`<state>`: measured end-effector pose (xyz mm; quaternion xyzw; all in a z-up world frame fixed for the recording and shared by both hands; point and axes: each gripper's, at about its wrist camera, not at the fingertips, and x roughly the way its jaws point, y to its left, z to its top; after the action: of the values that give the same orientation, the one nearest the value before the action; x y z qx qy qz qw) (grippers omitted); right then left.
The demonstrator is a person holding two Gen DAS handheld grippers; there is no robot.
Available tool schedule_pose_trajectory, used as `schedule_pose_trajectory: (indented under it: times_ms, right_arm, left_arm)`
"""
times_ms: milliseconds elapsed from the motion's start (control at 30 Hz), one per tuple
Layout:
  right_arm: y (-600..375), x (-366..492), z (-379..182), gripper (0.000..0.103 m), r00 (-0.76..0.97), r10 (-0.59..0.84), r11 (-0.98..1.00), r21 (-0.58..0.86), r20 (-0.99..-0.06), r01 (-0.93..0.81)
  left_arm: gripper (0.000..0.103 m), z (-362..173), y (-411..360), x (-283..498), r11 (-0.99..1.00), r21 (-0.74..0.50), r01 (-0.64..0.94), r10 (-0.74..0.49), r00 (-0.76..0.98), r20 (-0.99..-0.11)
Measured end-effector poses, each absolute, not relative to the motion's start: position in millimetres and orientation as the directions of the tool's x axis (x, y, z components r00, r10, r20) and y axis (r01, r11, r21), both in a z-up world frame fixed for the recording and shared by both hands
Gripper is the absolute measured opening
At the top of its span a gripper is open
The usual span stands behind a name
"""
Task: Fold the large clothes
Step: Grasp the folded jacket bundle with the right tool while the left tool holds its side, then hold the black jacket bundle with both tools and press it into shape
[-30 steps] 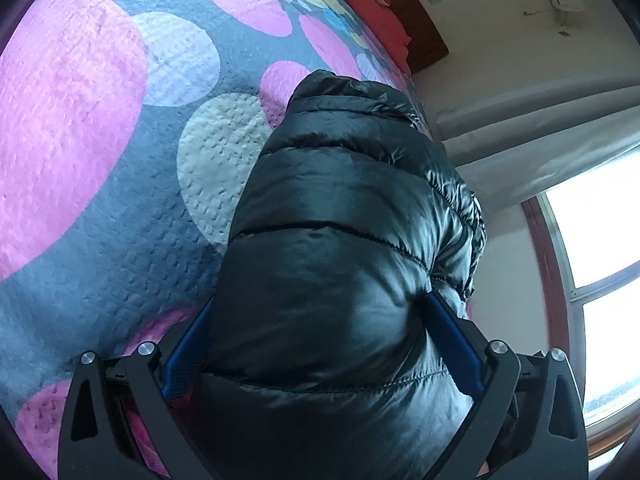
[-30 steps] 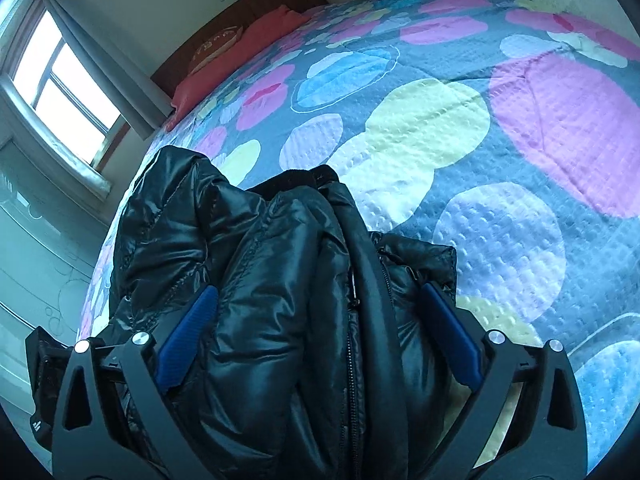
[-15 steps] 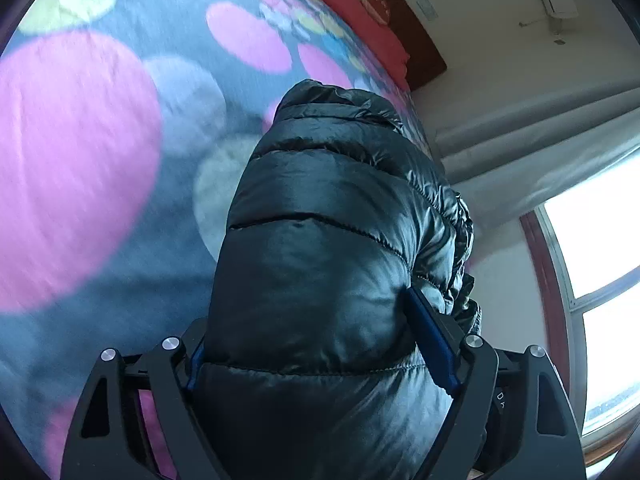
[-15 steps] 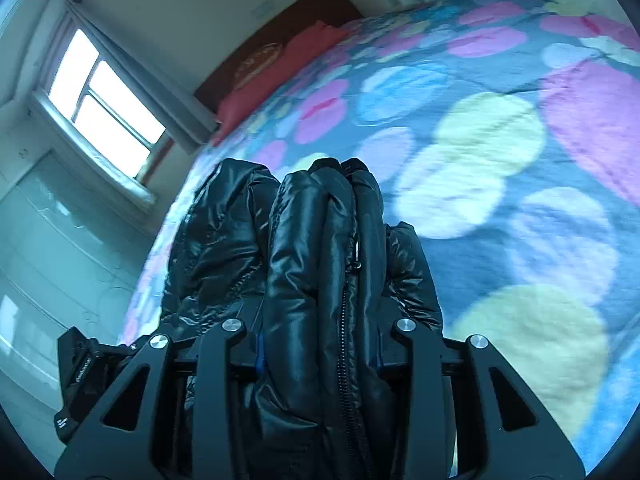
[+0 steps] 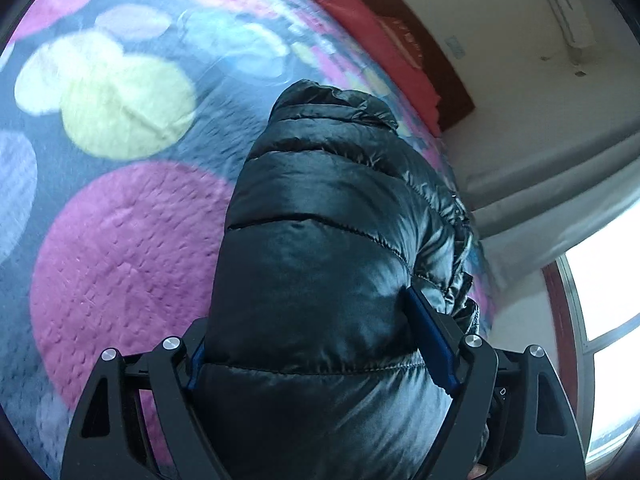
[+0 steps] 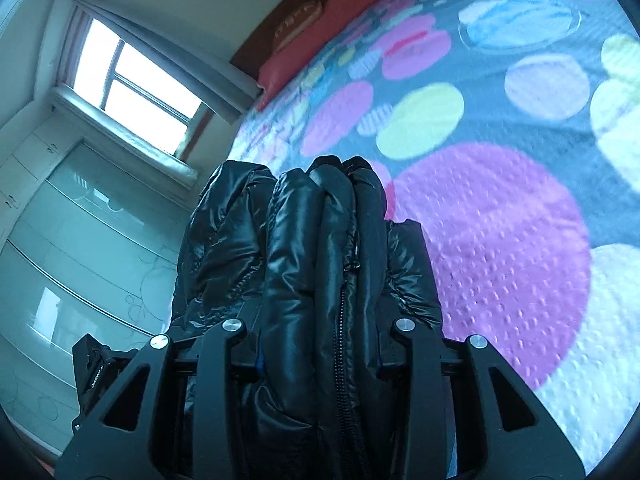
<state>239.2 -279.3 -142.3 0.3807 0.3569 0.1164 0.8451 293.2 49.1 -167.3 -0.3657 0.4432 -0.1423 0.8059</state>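
Spotted bedspread at left, pillow at upper centre. Jacket bundled into thick folds, pinched by left gripper and right gripper; laying down and squaring left.

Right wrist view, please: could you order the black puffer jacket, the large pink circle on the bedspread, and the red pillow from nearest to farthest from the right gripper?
1. Black puffer jacket, clamped in the right gripper.
2. Large pink circle, just right of the jacket.
3. Red pillow, far off at the headboard.
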Motion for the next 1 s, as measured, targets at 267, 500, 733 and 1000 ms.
schedule_pose_trajectory:
  times_ms: [267,500,733,1000]
  right_arm:
    - [-279.2,247.4,-149.6,0.040,0.703,0.477,0.678,0.730,-0.526,0.087]
    - [-285.1,257.8,-147.2,0.056,0.688,0.484,0.686,0.723,-0.541,0.087]
    - [-291.9,244.6,-139.4,0.081,0.687,0.486,0.686,0.723,-0.541,0.084]
    - [-290.1,218.4,-145.3,0.072,0.667,0.509,0.675,0.733,-0.544,0.083]
  left_arm:
    - [0.086,-167.7,50.3,299.8,0.698,-0.710,-0.093,-0.554,0.559,-0.617]
    - [0.087,-157.6,70.7,295.9,0.661,-0.742,-0.111,-0.591,0.531,-0.607]
    - [0.087,-147.8,93.0,256.1,0.654,-0.751,-0.096,-0.576,0.580,-0.576]
    - [0.087,-179.2,92.7,240.0,0.586,-0.804,-0.095,-0.633,0.566,-0.528]
